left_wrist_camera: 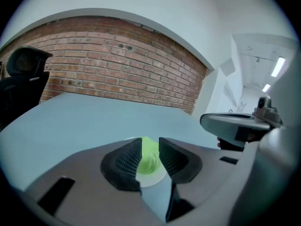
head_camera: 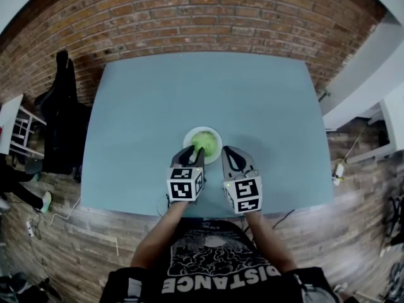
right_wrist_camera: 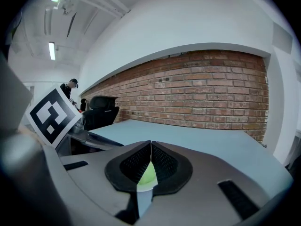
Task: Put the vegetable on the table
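A light green leafy vegetable (head_camera: 206, 141) lies on a small white plate (head_camera: 203, 129) near the front middle of the blue-grey table (head_camera: 139, 106). My left gripper (head_camera: 194, 151) reaches it from the near left. In the left gripper view its jaws (left_wrist_camera: 150, 147) stand a little apart, with the vegetable (left_wrist_camera: 149, 158) filling the gap above the plate (left_wrist_camera: 153, 179). My right gripper (head_camera: 228, 150) hovers just right of the plate and holds nothing. Its jaws (right_wrist_camera: 150, 147) meet at the tips, and the vegetable (right_wrist_camera: 148, 175) shows below them.
A black office chair (head_camera: 60, 112) stands off the table's left edge against a brick wall (head_camera: 208, 11). The person's body is close to the table's front edge. White furniture (head_camera: 16, 128) sits far left, and cables lie on the wooden floor.
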`<state>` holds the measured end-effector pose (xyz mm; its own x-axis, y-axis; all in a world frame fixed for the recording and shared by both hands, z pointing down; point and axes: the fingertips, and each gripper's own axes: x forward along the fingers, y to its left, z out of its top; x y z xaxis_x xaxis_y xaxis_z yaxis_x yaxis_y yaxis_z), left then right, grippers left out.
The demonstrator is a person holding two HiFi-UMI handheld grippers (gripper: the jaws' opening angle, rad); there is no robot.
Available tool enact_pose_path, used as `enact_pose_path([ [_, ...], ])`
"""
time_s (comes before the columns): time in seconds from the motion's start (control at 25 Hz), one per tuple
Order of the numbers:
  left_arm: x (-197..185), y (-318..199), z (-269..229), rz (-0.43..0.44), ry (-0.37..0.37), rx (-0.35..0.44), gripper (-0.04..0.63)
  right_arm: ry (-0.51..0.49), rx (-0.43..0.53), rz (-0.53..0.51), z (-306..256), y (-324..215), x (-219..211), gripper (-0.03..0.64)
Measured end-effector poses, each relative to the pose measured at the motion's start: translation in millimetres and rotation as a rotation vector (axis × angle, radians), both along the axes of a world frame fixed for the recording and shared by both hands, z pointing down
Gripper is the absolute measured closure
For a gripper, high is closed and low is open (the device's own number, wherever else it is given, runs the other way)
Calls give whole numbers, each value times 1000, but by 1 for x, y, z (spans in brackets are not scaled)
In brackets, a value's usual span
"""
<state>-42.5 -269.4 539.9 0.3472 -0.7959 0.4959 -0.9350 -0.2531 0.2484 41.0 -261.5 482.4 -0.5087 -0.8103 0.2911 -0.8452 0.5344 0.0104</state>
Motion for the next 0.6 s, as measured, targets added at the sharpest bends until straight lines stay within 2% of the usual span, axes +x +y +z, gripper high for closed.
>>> enact_pose_path([
  [0.28, 16, 14, -31, 47, 0, 95, 486, -12, 3, -29, -8, 12, -2, 608],
  [0.32, 17, 15, -36, 42, -6, 114, 497, -13, 6, -32, -10, 13, -2, 609],
  [0.4, 16, 17, -45, 26, -33, 157, 579, -17, 16, -36, -14, 16, -2, 609],
  [0.6, 25, 26, -63, 32, -29, 204, 594, -23, 26, -45, -21, 23, -1, 609],
])
